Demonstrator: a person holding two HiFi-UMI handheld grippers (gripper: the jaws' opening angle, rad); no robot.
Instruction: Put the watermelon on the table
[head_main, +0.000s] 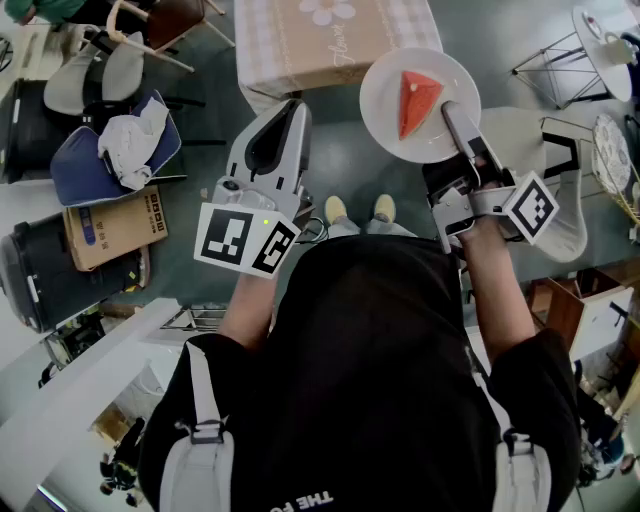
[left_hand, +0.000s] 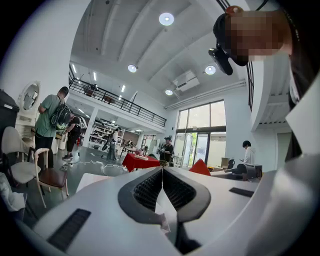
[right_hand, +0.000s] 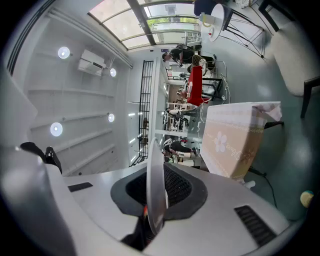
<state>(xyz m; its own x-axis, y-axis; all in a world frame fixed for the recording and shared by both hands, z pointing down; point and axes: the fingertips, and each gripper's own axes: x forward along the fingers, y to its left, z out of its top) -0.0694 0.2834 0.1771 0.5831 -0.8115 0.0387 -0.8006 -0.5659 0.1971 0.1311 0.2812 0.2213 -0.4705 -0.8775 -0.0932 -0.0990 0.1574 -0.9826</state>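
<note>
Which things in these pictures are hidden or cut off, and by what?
Table: head view, far side cut off by the top edge.
Right hand-held gripper: head view, the plate hides its lower jaw.
Plate's face: right gripper view, seen edge-on, only its rim shows.

watermelon (head_main: 418, 102): red | plate (head_main: 385, 115): white | tablecloth (head_main: 290, 45): beige, flower print

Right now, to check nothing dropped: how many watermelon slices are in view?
1. The watermelon slice lies on the white plate, whose rim the right claw grips, in front of the person. The person's body may hide others.
</note>
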